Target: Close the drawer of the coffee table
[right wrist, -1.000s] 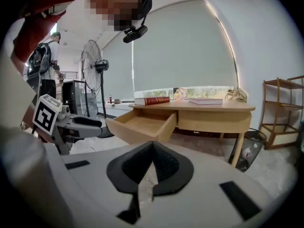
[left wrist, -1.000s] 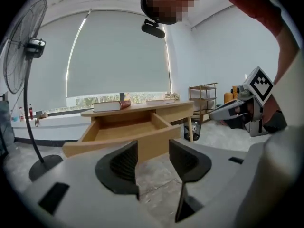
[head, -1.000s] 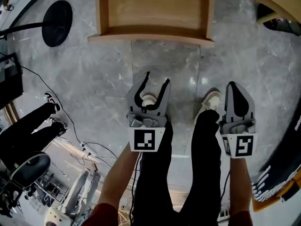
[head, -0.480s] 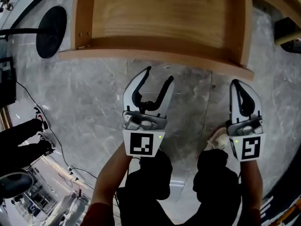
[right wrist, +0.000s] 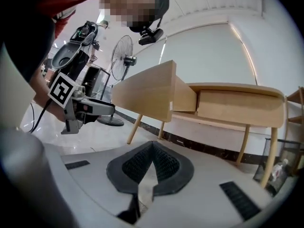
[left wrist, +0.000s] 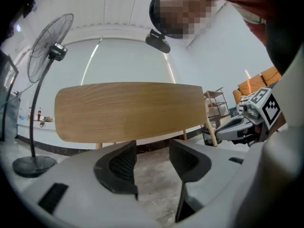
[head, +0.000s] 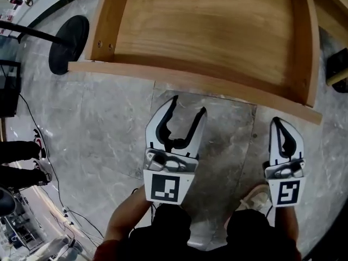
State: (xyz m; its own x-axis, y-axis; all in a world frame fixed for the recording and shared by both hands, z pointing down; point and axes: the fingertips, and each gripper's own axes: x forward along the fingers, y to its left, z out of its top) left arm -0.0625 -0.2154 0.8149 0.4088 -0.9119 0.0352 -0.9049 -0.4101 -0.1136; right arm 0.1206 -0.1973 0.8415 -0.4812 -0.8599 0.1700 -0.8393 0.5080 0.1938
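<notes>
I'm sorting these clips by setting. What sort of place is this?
Probably an indoor workroom or studio, not a lived-in home: a pale wooden coffee table with its drawer pulled out, a standing fan, and a bare marble-patterned tile floor.

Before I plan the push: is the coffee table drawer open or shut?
Open: the drawer sticks out from the coffee table, and its inside is visible from above.

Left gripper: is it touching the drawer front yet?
Apart. The head view shows a strip of floor between the left gripper and the drawer front; its jaws stand open, empty.
</notes>
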